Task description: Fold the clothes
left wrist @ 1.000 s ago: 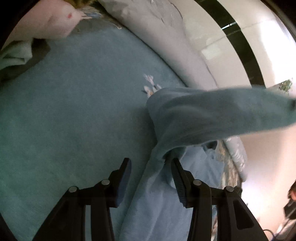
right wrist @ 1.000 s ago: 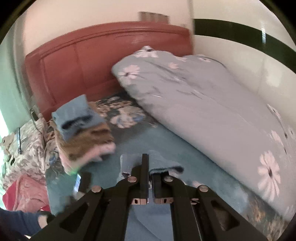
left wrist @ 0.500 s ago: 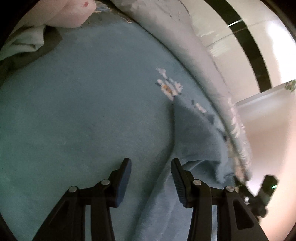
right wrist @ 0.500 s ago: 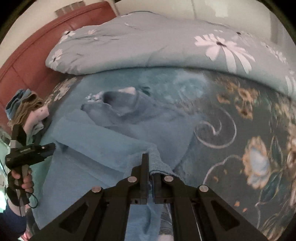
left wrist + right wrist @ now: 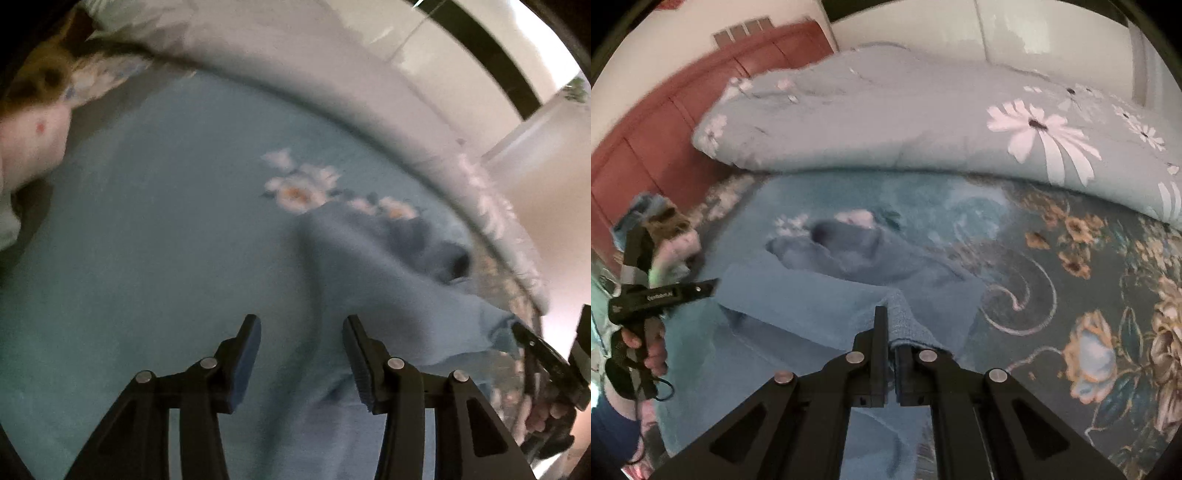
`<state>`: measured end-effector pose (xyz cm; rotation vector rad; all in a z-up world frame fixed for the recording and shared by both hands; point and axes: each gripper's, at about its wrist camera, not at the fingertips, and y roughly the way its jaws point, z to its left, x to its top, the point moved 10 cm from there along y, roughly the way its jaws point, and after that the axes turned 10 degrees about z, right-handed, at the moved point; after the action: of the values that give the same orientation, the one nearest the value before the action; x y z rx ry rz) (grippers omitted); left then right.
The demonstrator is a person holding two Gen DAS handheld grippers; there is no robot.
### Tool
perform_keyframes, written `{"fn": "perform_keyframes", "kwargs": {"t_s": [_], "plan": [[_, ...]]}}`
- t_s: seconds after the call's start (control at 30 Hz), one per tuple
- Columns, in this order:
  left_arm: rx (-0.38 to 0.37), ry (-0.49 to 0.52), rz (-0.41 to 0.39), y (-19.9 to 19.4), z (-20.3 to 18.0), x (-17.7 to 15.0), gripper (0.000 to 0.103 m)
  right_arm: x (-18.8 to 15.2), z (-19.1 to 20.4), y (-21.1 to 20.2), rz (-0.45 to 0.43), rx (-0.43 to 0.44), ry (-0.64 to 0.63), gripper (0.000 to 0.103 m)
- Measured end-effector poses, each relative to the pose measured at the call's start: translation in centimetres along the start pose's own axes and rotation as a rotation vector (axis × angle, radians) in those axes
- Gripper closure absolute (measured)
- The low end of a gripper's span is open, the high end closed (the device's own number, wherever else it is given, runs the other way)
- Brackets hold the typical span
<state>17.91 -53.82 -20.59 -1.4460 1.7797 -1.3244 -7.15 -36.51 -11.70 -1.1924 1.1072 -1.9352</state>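
A soft, limp blue knitted garment (image 5: pixel 827 302) is spread on the bed just ahead of both grippers. Its folded edge is pinched between the closed right gripper (image 5: pixel 891 332). The left gripper (image 5: pixel 301 354) is held half open and empty above it. A sagging, drag-prone handling is expected; hems and corners are best taken.

Bed (image 5: pixel 1071 280) with dark teal floral sheet, gold and pale blue blooms, white scrolls. Red-brown headboard (image 5: pixel 665 122) at far left in right wrist view. Rolled grey-blue duvet (image 5: pixel 923 122) with white daisies lies along the bed's far side, against the wall. Light blue blanket (image 5: pixel 147 240) with a small white flower motif is spread flat across the sheet's middle. Blue garment (image 5: pixel 820 299) lies on the blanket, partly folded over, a darker rumpled part toward the duvet. Stack of folded clothes (image 5: pixel 668 229) sits near the headboard: blue, brown, pink layers; edges blurred.
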Motion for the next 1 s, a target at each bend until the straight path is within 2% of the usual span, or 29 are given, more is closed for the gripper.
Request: {"fn": "perform_keyframes", "kwargs": {"t_s": [0.17, 0.3, 0.33, 0.4, 0.53, 0.67, 0.77, 0.87, 1.0], "plan": [[-0.019, 0.007, 0.004, 0.0, 1.6, -0.9, 0.053, -1.8, -2.1, 3.0, 0.072, -0.025, 0.064, 0.101], [-0.154, 0.052, -0.031, -1.8, 0.3, -1.6, 0.052, -1.6, -2.4, 3.0, 0.064, -0.023, 0.078, 0.101], [-0.162, 0.091, -0.027, -1.9, -0.3, -2.0, 0.051, -1.6, -2.3, 2.9, 0.063, -0.020, 0.077, 0.100], [-0.133, 0.174, -0.021, -1.5, -1.3, -3.0, 0.050, -1.6, -2.0, 2.8, 0.067, -0.019, 0.070, 0.100], [-0.055, 0.249, -0.029, 0.3, -2.5, -3.3, 0.050, -1.5, -1.6, 2.6, 0.062, -0.007, 0.077, 0.100], [-0.003, 0.235, -0.066, -0.4, -2.7, -2.9, 0.050, -1.3, -1.1, 2.4, 0.059, -0.010, 0.067, 0.100], [0.040, 0.174, -0.114, -1.1, -1.8, -2.0, 0.050, -1.2, -0.6, 2.1, 0.054, 0.000, 0.061, 0.100], [0.011, 0.071, -0.154, -1.7, 0.0, -1.4, 0.051, -0.9, 0.0, 1.5, 0.037, 0.012, 0.050, 0.100], [-0.001, 0.037, -0.146, -1.2, 0.9, -1.6, 0.051, -0.4, 0.8, 0.2, -0.015, 0.022, 0.021, 0.100]]}}
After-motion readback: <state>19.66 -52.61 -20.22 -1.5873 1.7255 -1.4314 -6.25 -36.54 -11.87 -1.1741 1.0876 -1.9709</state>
